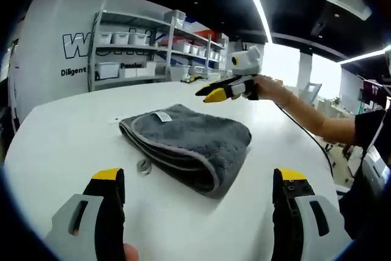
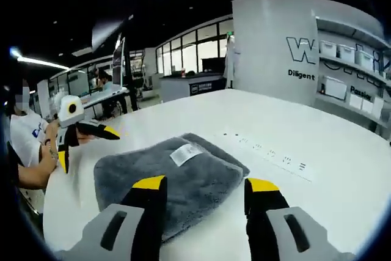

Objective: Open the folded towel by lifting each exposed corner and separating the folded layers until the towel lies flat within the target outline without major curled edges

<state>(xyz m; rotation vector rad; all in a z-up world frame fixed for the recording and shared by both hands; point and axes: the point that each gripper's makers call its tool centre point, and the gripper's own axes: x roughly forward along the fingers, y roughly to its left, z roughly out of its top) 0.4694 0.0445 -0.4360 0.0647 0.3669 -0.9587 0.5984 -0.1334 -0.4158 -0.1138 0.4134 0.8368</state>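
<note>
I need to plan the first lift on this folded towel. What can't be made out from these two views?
- Grey towel: number of folded layers, hidden inside the fold in both views.
- White label: print too small.
- Towel's near edge, right gripper view: hidden behind right gripper.
- Small marks on white table: too small to read.

Broad white surface [image 1: 73, 132]; grey metal shelving [image 1: 153, 47] stacked with white plastic bins behind; white wall panel with dark lettering [image 2: 293, 47].

Folded towel [image 1: 186, 143] on table [image 1: 67, 132], shelves [image 1: 153, 47] behind, tools either side
</note>
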